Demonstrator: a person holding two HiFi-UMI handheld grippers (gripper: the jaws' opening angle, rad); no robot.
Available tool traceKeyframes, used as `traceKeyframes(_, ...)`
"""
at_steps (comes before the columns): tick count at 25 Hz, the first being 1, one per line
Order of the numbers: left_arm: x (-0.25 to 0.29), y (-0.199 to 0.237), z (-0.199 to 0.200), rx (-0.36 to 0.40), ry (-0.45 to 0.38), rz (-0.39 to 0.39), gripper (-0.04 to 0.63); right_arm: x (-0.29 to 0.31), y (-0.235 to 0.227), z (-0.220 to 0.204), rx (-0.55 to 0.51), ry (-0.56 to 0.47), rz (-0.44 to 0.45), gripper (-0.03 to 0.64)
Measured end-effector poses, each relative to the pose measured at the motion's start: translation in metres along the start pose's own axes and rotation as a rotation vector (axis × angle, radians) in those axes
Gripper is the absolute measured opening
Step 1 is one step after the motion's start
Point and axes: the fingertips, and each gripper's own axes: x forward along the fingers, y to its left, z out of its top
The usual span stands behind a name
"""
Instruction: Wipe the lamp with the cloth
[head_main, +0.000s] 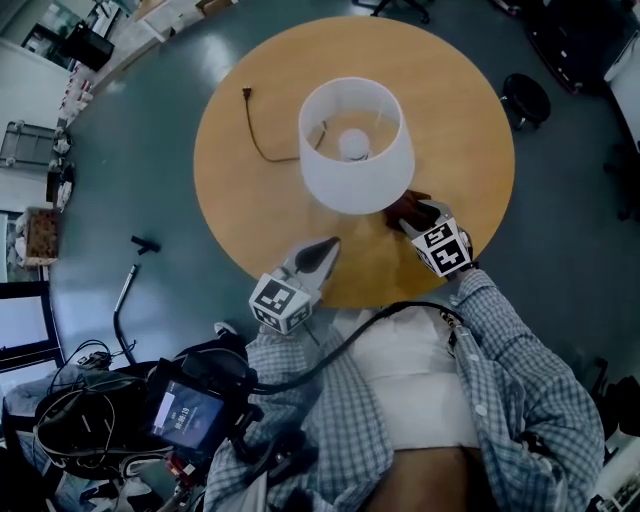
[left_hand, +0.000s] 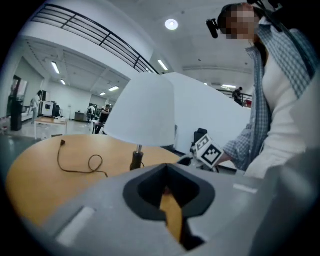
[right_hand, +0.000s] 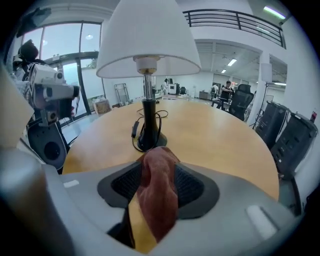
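Plainly, the lamp (head_main: 355, 150) stood about the middle of the round worktop (head_main: 450, 110), its white shade upright and its cord (head_main: 262, 140) trailing toward the left edge. The cloth (right_hand: 159, 195), a reddish-brown bunch, lay just beside the lamp's base, on the side toward the near right edge. It sat between the jaws of my right hand-held gripper (head_main: 420, 215), which stood wide apart. A strip of worktop showed beside the cloth, so I judged the pads were not pressing it. My left hand-held gripper (left_hand: 169, 190) was closed on nothing, low by the near edge.

That fitted two stages: the cloth about to be gripped for wiping, or set down once the wiping was over. Either way, the shade hung close above the right jaws and any move called for care not to knock it.

I could read no brand or label on lamp or cloth; only the marker cubes (head_main: 443, 250) bore black-and-white squares.
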Motion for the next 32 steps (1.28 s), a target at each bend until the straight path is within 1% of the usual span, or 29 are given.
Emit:
traceKeyframes(1, 0.005, -0.001, -0.006, -0.005, 0.015, -0.01, 0.005, -0.005, -0.001, 0.007, 0.002, -0.023, -0.007, 0.2)
traceKeyframes(2, 0.011, -0.001, -0.011, -0.01, 0.026, -0.017, 0.005, -0.011, -0.001, 0.016, 0.003, -0.053, -0.019, 0.17)
traceKeyframes(4, 0.021, 0.001, -0.02, -0.024, 0.038, -0.019, 0.005, -0.024, 0.0, 0.031, 0.002, -0.128, -0.043, 0.095)
traceKeyframes(6, 0.027, 0.001, -0.027, -0.039, 0.05, -0.022, 0.005, -0.038, 0.007, 0.042, 0.025, -0.209, -0.049, 0.003)
traceKeyframes(8, 0.031, -0.004, -0.033, -0.044, 0.066, -0.043, 0.005, -0.053, 0.019, 0.052, 0.083, -0.276, -0.016, 0.003)
traceKeyframes(10, 0.035, -0.01, -0.037, -0.045, 0.077, -0.068, 0.005, -0.06, 0.031, 0.053, 0.128, -0.311, 0.027, 0.003)
traceKeyframes(12, 0.037, -0.013, -0.039, -0.053, 0.074, -0.079, 0.005, -0.061, 0.036, 0.048, 0.161, -0.319, 0.053, 0.003)
traceKeyframes(14, 0.04, -0.016, -0.041, -0.058, 0.077, -0.091, 0.005, -0.061, 0.037, 0.043, 0.207, -0.321, 0.064, 0.003)
traceKeyframes(16, 0.041, -0.021, -0.043, -0.056, 0.091, -0.108, 0.005, -0.062, 0.036, 0.043, 0.232, -0.327, 0.067, 0.003)
traceKeyframes(19, 0.041, -0.023, -0.048, -0.053, 0.108, -0.122, 0.005, -0.064, 0.036, 0.047, 0.221, -0.33, 0.068, 0.003)
traceKeyframes(23, 0.043, -0.025, -0.042, -0.07, 0.111, -0.134, 0.005, -0.064, 0.037, 0.054, 0.187, -0.328, 0.077, 0.003)
traceKeyframes(26, 0.041, -0.026, -0.049, -0.067, 0.117, -0.133, 0.005, -0.06, 0.044, 0.053, 0.171, -0.324, 0.087, 0.003)
traceKeyframes(32, 0.04, -0.027, -0.054, -0.068, 0.116, -0.128, 0.005, -0.057, 0.05, 0.053, 0.174, -0.333, 0.118, 0.003)
